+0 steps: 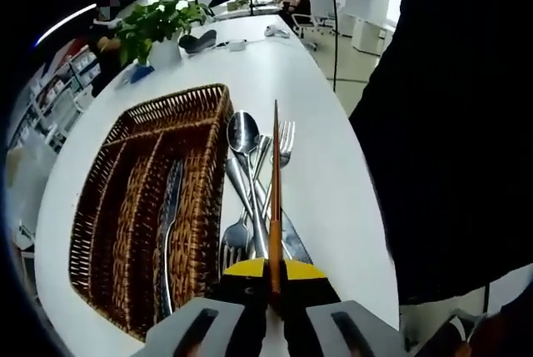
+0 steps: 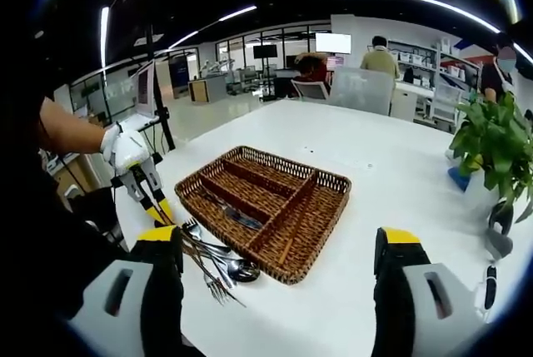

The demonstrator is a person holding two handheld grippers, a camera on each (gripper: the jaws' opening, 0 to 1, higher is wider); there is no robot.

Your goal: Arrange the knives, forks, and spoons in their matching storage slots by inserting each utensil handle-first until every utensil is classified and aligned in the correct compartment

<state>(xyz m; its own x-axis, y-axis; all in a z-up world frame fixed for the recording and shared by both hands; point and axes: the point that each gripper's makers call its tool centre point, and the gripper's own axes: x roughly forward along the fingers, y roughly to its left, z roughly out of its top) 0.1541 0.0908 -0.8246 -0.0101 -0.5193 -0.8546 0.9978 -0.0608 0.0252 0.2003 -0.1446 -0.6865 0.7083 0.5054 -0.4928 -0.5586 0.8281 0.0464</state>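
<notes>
A wicker basket (image 1: 196, 95) with long compartments lies on the white table, and one knife (image 1: 170, 207) rests in a slot. Beside its right wall is a pile of utensils: a spoon (image 1: 243, 134), forks (image 1: 286, 137) and more underneath. My left gripper (image 1: 275, 272) is low over the near end of the pile, shut on a thin brown stick (image 1: 275, 174) that points away along the jaws. In the right gripper view, my right gripper (image 2: 278, 239) stands wide open and bare above the basket (image 2: 275, 159), with the pile (image 2: 215, 264) and left gripper (image 2: 150, 190) at left.
A potted plant (image 1: 158, 20) (image 2: 495, 141) and small items stand at the table's far end. The person's dark torso (image 1: 450, 124) runs along the table's edge. A gloved hand (image 2: 123, 149) holds the left gripper. People and desks fill the office behind.
</notes>
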